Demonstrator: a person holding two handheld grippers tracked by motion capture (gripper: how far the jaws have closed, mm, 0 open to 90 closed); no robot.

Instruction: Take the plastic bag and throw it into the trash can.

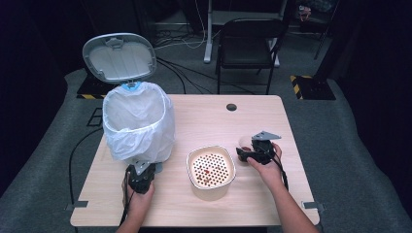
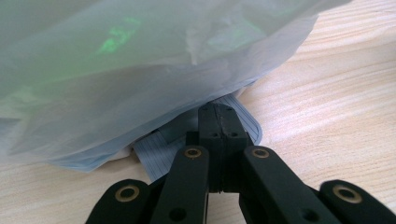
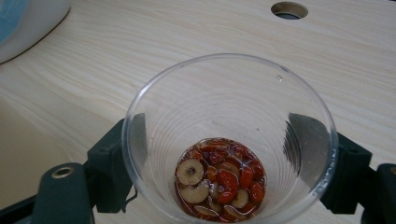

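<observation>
While high view blurs cup (image 3: 229, 140), right hand-held gripper (image 3: 229, 163) view—red fruit bits.

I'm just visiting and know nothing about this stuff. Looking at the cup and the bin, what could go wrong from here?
The clear plastic cup held between the right gripper's jaws holds wet red berries and dried slices; thin plastic may flex, slip or spill. The left gripper, shut, presses the grey ribbed pedal of the white-bagged bin; if it slides off, the open grey lid could drop. The cream strainer bowl sits close and might get knocked.

Bright overhead light on the table (image 1: 204, 121), dark surroundings; close gripper views slightly soft.
</observation>
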